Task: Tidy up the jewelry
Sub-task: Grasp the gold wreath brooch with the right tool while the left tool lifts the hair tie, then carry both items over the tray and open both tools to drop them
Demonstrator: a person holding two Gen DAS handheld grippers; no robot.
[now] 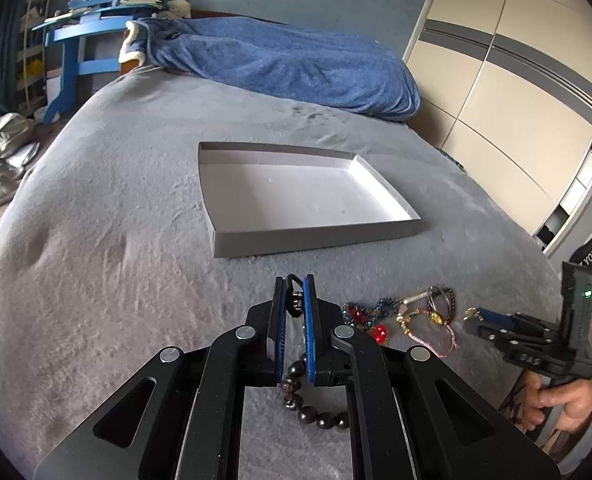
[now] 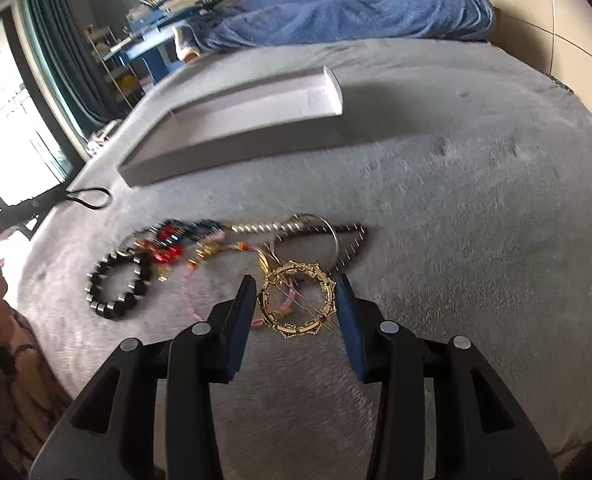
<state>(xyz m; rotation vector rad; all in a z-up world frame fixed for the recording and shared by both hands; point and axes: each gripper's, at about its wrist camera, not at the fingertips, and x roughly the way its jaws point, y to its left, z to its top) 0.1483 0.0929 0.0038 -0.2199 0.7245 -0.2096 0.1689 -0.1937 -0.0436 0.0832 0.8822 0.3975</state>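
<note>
Left claw (image 1: 294, 312): narrowed onto the dark bead bracelet (image 1: 316, 412); its blue pads pinch the bracelet's cord and clasp end near the tips, while the round beads trail back between the fingers onto the bed.
Right claw (image 2: 296, 312): spread wide, holding nothing; its two fingers stand on either side of the gold ring brooch (image 2: 296, 300) without touching it.
Gold ring brooch: lies flat on the grey blanket (image 2: 456, 200), overlapping a pink cord bracelet (image 2: 191, 292).
Jewelry pile (image 2: 235, 240): just beyond the brooch, a tangle of red and blue beads, a silver twisted chain, a thin hoop and a dark beaded strand; a second black bead bracelet (image 2: 117, 284) sits at its left edge.
Grey tray (image 1: 308, 196): open and shallow with a white floor, on the bed past both claws, well apart from the pile.
Blue duvet (image 1: 296, 64): bunched at the far end of the bed.
Right hand (image 1: 560, 404): grips the right claw's handle at the edge of the left wrist view.
</note>
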